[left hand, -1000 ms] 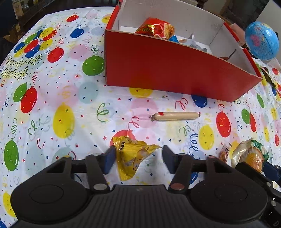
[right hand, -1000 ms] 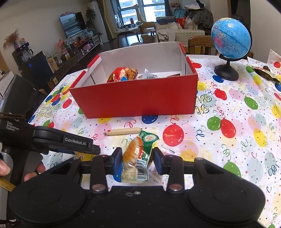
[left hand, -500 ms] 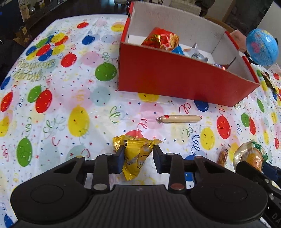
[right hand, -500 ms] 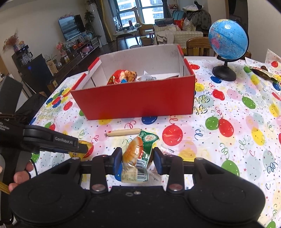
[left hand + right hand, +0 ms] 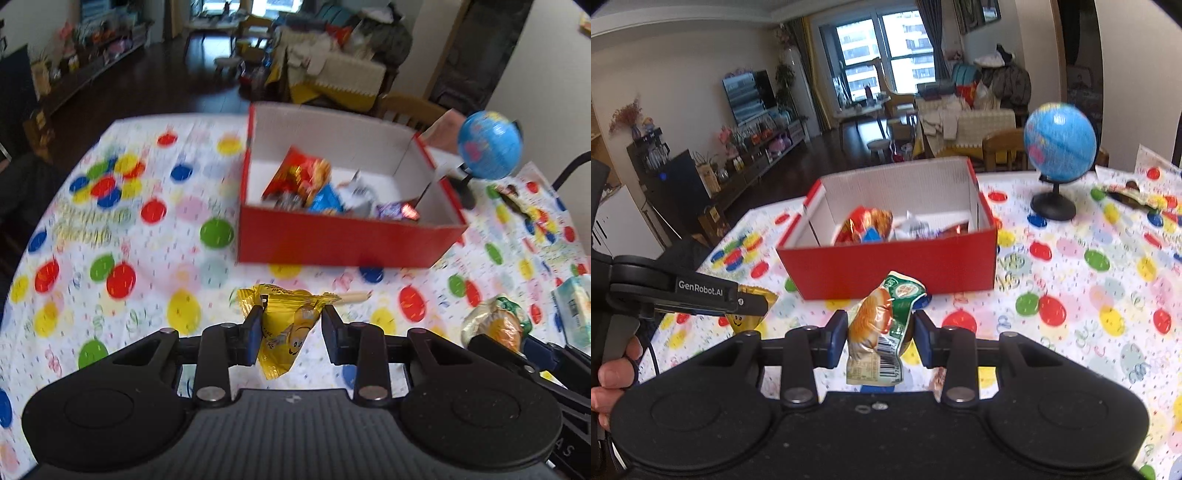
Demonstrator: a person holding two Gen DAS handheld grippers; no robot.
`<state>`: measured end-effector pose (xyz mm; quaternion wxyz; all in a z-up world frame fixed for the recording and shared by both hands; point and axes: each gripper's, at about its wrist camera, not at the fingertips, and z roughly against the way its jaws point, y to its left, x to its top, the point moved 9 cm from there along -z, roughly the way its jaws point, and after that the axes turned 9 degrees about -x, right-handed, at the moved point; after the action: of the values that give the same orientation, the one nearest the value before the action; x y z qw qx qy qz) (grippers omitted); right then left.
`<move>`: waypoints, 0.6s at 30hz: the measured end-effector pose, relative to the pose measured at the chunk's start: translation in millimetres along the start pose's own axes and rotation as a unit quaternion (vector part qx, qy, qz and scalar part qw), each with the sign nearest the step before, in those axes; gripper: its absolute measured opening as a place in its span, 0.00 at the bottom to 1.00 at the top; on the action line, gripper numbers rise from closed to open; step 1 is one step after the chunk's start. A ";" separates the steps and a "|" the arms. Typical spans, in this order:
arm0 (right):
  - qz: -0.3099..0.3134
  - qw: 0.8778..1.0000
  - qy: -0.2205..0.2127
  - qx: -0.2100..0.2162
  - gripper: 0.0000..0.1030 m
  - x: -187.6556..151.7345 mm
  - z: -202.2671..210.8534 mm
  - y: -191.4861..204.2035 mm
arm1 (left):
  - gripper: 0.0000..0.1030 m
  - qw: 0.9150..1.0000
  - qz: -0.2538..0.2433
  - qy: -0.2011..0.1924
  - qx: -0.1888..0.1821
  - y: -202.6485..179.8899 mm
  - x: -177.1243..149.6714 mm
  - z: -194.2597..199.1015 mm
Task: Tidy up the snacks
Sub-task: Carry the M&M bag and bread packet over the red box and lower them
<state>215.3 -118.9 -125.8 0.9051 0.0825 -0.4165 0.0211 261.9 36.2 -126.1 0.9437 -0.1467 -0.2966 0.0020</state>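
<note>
My left gripper (image 5: 290, 325) is shut on a yellow snack packet (image 5: 286, 332) and holds it above the balloon tablecloth, short of the red box (image 5: 347, 247). My right gripper (image 5: 881, 334) is shut on a green and orange snack packet (image 5: 882, 325), also lifted, in front of the red box (image 5: 886, 266). The box holds several snacks, among them a red-orange bag (image 5: 299, 177). A sausage stick (image 5: 354, 297) lies on the cloth behind the yellow packet. The left gripper with its yellow packet also shows in the right wrist view (image 5: 746, 306).
A blue globe (image 5: 1058, 144) on a black stand sits right of the box. A tissue pack (image 5: 574, 310) lies at the right edge. A dark wrapper (image 5: 1126, 194) lies at the far right of the table (image 5: 1089, 280). Chairs stand beyond the table.
Both grippers have risen with their packets, so the views now look over the box into the room. The left gripper closed on the yellow packet and lifted it off the cloth.
</note>
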 end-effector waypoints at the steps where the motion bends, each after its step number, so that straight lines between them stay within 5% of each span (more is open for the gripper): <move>1: -0.002 1.000 -0.005 0.001 0.36 4.5 2.7 0.5 | 0.32 1.000 -0.005 -0.005 -0.003 -2.9 3.9 4.1; 18: 0.002 0.999 -0.049 -0.014 0.36 84.7 -15.1 -12.8 | 0.32 0.997 -0.038 -0.058 -0.016 -30.6 82.7 8.6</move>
<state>283.3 -131.6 -72.9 0.8847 0.0699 -0.4607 0.0125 322.7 16.8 -64.6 0.9217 -0.1503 -0.3563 -0.0301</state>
